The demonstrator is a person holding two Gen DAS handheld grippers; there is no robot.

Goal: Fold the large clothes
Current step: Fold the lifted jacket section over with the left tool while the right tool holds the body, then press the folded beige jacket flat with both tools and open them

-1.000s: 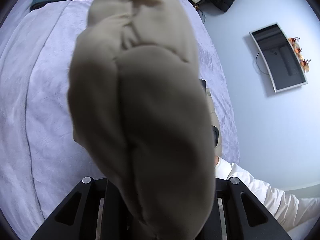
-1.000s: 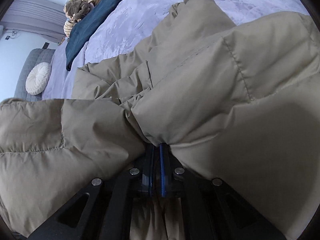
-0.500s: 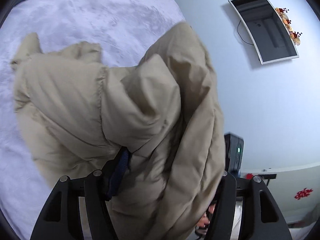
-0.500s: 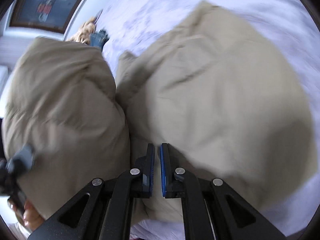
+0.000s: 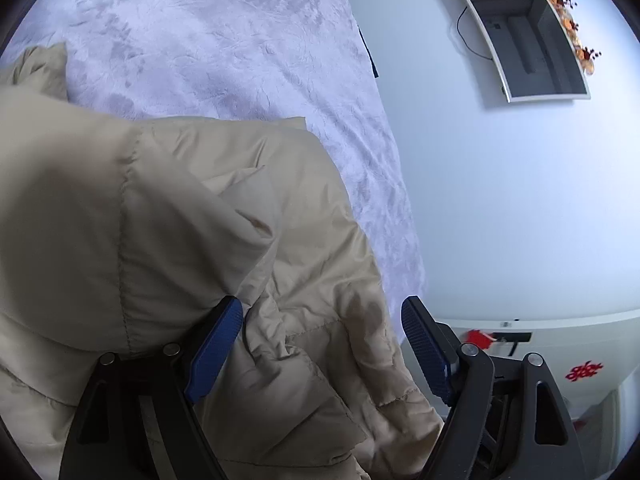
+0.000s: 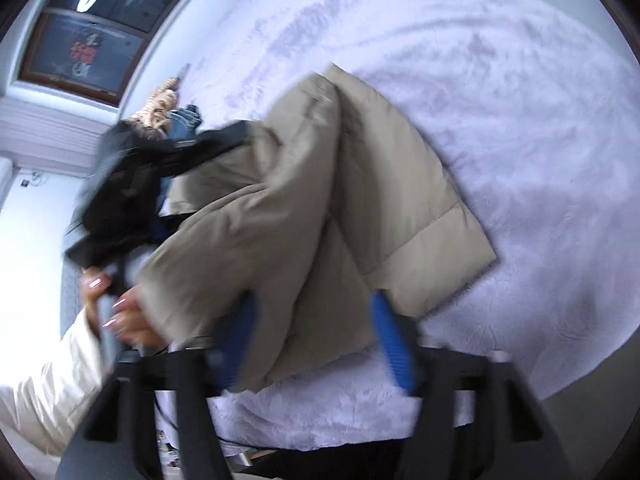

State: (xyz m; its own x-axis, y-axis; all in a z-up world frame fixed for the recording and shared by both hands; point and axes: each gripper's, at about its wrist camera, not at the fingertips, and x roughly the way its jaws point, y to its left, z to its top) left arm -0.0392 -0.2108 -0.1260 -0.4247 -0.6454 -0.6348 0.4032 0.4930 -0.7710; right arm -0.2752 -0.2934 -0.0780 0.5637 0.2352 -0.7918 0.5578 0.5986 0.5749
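Your left tool [image 5: 322, 344] has its blue pads apart and opening; the beige jacket [image 5: 168, 264] bulges up between them and over the left pad, but neither pad presses on it. Your right tool [image 6: 316, 344] is also opening, pads wide, with a fold of the jacket [image 6: 320, 216] lying between them, unclamped; this view is blurred.

The jacket lies bunched on the bed [image 5: 224, 48], filling the lower left of the left view and the centre of the right view, where one quilted edge reaches toward the right.

Around you: a wall screen [image 5: 520, 28] sits in the upper right of the left view, with orange flowers [image 5: 576, 36] along its edge. Red marks [image 5: 584, 370] show on a white cabinet at lower right; they cannot be read. In the right view your other tool [image 6: 132, 188] and hand [image 6: 116, 308] block the left side, a cream sleeve [image 6: 52, 376] below them. Behind sit jeans [image 6: 186, 120] and a tan bundle [image 6: 160, 104], under a dark window [image 6: 92, 24] at upper left
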